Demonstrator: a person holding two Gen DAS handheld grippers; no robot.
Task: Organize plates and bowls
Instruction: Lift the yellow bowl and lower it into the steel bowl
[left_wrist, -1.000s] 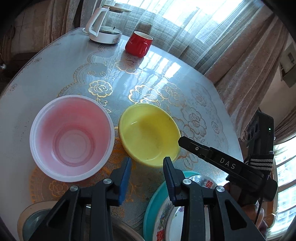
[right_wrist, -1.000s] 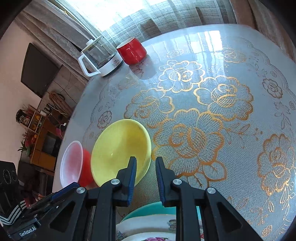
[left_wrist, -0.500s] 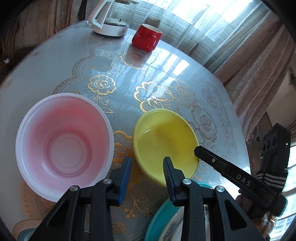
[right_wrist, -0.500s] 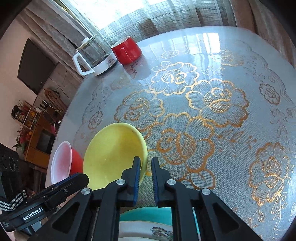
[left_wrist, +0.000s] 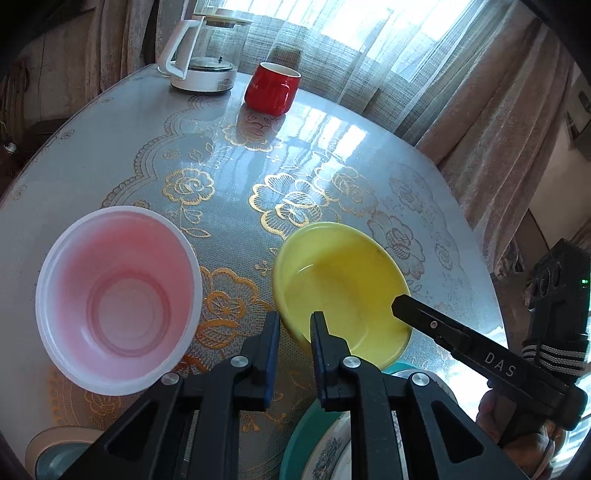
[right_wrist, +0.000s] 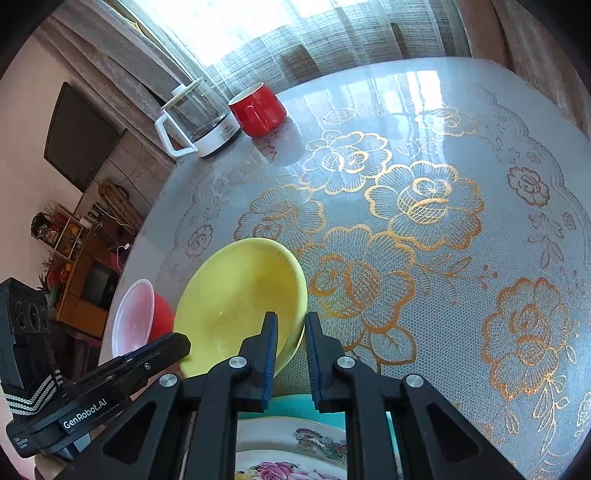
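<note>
"das" printed on right gripper (right_wrist: 290, 345) arm, "genrobot.ai" on left gripper (left_wrist: 293, 341) arm. yellow bowl (left_wrist: 341, 291): shallow, glossy, tilted, near rim raised above teal plate (left_wrist: 299, 439). both grippers pinch its near rim; left jaws just closed on it. pink bowl (left_wrist: 118, 304) beside it on table (right_wrist: 424, 229) with gold-rose lace cover. red mug (left_wrist: 271, 88), glass kettle (left_wrist: 207, 55) at far edge; curtained window (left_wrist: 369, 40) behind.

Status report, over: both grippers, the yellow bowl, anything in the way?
Left gripper jaws just been closing, now clamped on yellow bowl rim. Right gripper shut on same rim. Pink bowl apart, alongside; nothing seen blocking.
</note>
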